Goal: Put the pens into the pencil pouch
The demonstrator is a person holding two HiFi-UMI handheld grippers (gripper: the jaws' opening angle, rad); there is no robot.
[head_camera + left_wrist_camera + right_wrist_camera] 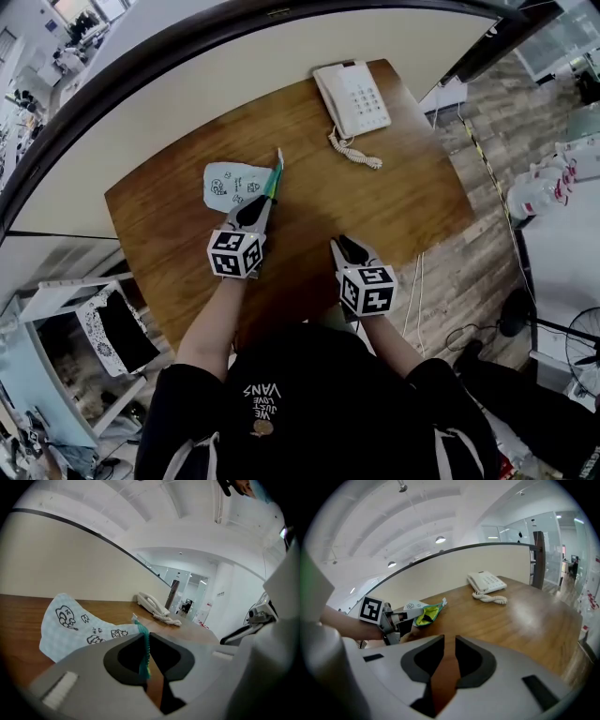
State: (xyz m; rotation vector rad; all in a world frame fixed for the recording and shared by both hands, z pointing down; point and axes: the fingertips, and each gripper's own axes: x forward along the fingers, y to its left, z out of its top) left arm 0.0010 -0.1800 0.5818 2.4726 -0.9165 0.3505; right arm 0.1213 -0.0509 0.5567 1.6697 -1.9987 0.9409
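Note:
The pencil pouch (230, 184) is pale blue with black doodles and a teal zipper edge. It lies on the wooden table (375, 206) at the left, and the right gripper view shows its mouth open with a yellow-green lining (423, 616). My left gripper (261, 208) is shut on the teal zipper edge (144, 644), next to the pouch's near right corner. My right gripper (343, 246) hovers over bare wood to the right of the pouch; its jaws (449, 646) stand slightly apart with nothing between them. No pen shows in any view.
A white desk phone (353, 98) with a coiled cord (356, 150) sits at the table's far right corner. A cream partition wall (234, 56) runs along the far edge. The table ends in open floor on the right.

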